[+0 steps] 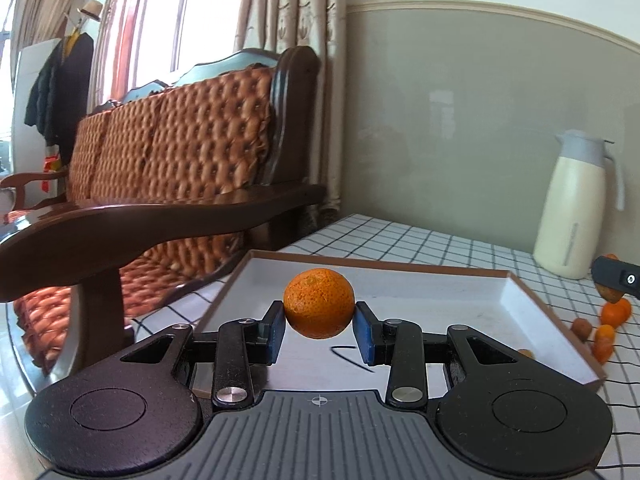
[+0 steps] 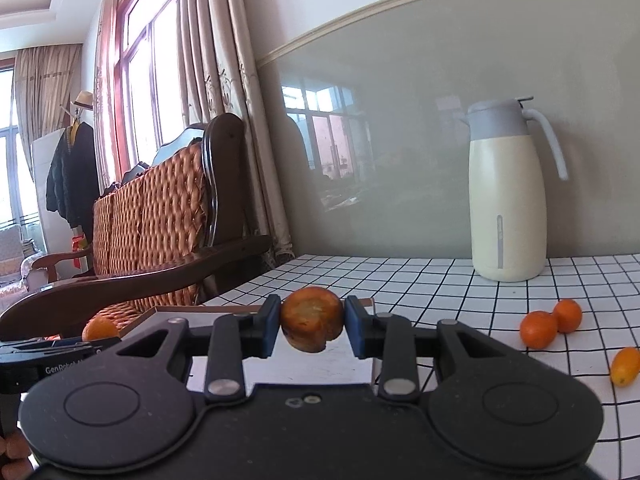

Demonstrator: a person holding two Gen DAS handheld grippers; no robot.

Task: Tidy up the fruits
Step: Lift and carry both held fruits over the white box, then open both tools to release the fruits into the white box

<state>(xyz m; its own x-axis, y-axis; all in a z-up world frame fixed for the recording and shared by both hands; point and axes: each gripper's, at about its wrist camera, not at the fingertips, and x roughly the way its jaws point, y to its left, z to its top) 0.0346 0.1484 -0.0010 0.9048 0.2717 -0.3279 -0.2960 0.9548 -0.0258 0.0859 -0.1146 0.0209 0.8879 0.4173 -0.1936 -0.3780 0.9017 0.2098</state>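
left gripper (image 1: pixel 319 326) pinching mandarin (image 1: pixel 319 303) above white tray (image 1: pixel 532 312), right gripper (image 2: pixel 311 327) clamping brownish fruit (image 2: pixel 312 318), cream jug (image 2: pixel 508 204) behind, loose oranges (image 2: pixel 539 329) on checked cloth (image 2: pixel 440 280)

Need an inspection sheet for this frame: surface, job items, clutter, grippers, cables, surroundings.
Surface: table with checked cloth.
Job's things: white tray holds no fruit. Orange in the left gripper above the tray; darker, rough-skinned fruit in the right gripper. Loose on the cloth: two small oranges, touching, and one oval kumquat; a few more fruits beside the tray in the left wrist view.
Clutter: cream thermos jug standing by the wall.
Grippers: left gripper jaws shut on orange; right gripper jaws shut on fruit.
Cables: thin dark line on the tray floor, unclear what it is.
Surroundings: wooden sofa, curtains, window, coat rack.
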